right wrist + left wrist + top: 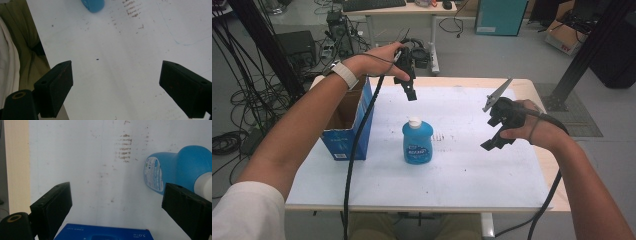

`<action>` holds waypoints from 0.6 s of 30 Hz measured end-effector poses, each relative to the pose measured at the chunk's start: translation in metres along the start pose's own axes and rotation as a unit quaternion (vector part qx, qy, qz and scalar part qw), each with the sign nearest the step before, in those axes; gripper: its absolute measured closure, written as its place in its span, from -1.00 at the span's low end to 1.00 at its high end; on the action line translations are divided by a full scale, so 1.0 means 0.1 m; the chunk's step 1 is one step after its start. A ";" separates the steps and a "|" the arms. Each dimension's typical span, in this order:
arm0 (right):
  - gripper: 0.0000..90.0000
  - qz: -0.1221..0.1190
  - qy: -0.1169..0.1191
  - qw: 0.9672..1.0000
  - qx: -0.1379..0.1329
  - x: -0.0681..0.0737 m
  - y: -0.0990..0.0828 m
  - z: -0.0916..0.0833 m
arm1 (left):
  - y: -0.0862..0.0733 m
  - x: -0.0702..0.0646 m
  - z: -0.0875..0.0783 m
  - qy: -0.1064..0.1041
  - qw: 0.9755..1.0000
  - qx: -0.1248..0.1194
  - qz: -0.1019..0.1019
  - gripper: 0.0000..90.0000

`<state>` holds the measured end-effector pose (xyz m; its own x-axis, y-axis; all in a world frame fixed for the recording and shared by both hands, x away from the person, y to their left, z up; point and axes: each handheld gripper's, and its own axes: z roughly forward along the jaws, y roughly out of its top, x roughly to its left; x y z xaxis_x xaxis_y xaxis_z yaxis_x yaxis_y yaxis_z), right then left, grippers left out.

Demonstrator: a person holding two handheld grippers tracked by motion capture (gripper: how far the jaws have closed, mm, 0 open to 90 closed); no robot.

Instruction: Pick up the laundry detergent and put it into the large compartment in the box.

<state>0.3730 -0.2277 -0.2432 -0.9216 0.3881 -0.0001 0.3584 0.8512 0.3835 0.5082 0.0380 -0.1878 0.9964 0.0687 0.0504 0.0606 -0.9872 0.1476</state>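
A blue bottle (417, 142) with a white cap stands upright in the middle of the white sheet (462, 165). My left gripper (411, 92) hangs in the air above and behind the bottle, pointing down, jaws open and empty. In the left gripper view the blue bottle (175, 167) lies at the right, beyond the wide-apart jaws of the left gripper (117, 207). My right gripper (490, 145) hovers to the right of the bottle, a little above the sheet. Its jaws in the right gripper view stand wide with nothing between them, right gripper (116, 87), and the bottle's base (93, 5) peeks in at the top.
An open blue cardboard box (348, 120) stands at the table's left side, its top edge (103, 232) showing below my left jaws. Brown smudges (439, 136) mark the sheet right of the bottle. Cables, a desk and boxes sit on the floor beyond the table.
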 end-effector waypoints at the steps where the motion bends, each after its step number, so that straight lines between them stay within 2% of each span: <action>1: -0.74 0.000 -0.001 1.000 0.001 0.00 0.00 0.00 | -0.01 -0.01 -0.02 -0.002 1.000 -0.002 0.000 -0.79; 11: -0.74 0.002 -0.004 1.000 0.000 0.02 0.00 0.00 | -0.03 -0.08 -0.09 -0.008 1.000 -0.007 -0.003 -0.82; 16: -0.74 0.003 -0.005 1.000 0.000 0.03 -0.01 0.00 | -0.03 -0.12 -0.13 -0.003 1.000 -0.011 -0.001 -0.86; 18: -0.74 0.003 -0.005 1.000 0.002 0.02 -0.01 0.00 | -0.03 -0.14 -0.15 -0.011 1.000 -0.016 0.000 -0.84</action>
<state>0.3705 -0.2274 -0.2434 -0.9182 0.3961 -0.0066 0.3642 0.8505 0.3795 0.4930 0.0426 -0.1739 0.9974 0.0655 0.0284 0.0594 -0.9821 0.1788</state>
